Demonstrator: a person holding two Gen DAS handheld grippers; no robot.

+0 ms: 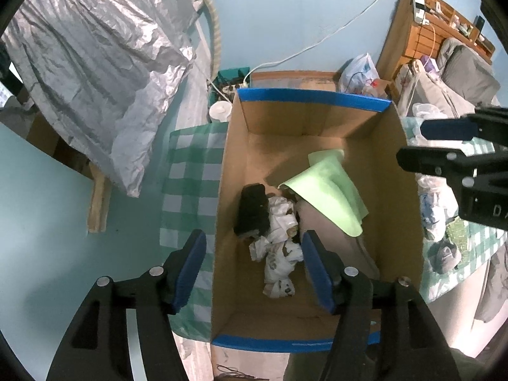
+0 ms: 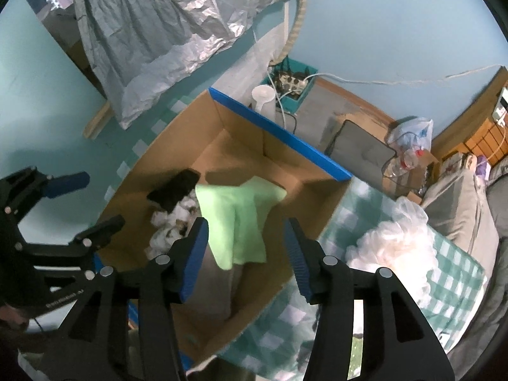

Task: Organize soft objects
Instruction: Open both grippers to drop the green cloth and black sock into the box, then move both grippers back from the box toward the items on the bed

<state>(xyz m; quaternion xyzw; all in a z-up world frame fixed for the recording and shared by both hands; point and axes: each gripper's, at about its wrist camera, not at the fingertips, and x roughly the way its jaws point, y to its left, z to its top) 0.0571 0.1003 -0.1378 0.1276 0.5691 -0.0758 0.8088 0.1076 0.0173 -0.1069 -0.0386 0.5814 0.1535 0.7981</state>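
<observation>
Both grippers hover over the cardboard box (image 1: 393, 190), where the soft stuff is being gathered: green cloth (image 1: 330, 187) ahead of the left gripper (image 1: 254, 270), black bundle (image 1: 252, 209) and crumpled bags (image 1: 279, 238) between its fingers below. Left gripper spread wide, empty; right gripper (image 2: 246, 258) likewise, above the cloth, touching nothing

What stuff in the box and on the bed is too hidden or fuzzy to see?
- Grey item under the green cloth: mostly covered, both views.
- Print on the crumpled white bags: too small in the left view, blurred in the right.
- Clear plastic bag contents: washed out and blurred, right view.
- Box front corner: behind the left gripper.
</observation>
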